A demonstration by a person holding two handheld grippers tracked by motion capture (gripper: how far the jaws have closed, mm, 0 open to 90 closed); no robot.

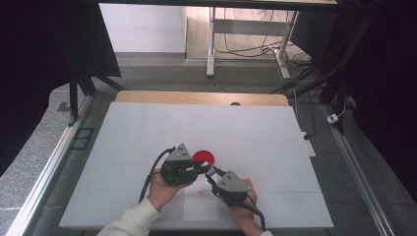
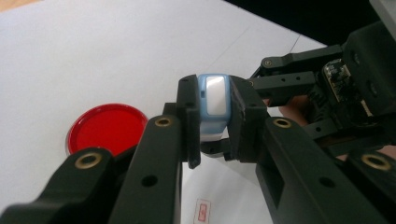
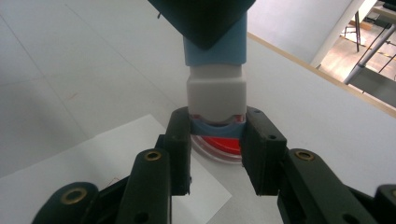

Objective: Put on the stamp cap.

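We see the left tongs [image 2: 212, 135] closed on the blue part of a small blue-and-white stamp [image 2: 214, 100], and the right tongs [image 3: 217, 154] clamp its lower end — it hangs above the white desk [image 1: 147, 132]. Just beside lies a red lid [image 1: 204, 157]. The paper sheet [image 2: 219, 196] carries a red mark — unreadable. Around them the desk surface lies open.

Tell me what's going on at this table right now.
A person holds one small blue-and-white stamp between two handheld grippers above the white table. The left gripper is shut on its blue part, the right gripper on the other end. A round red ink pad lies open on the table beside them, and a sheet of paper lies underneath.
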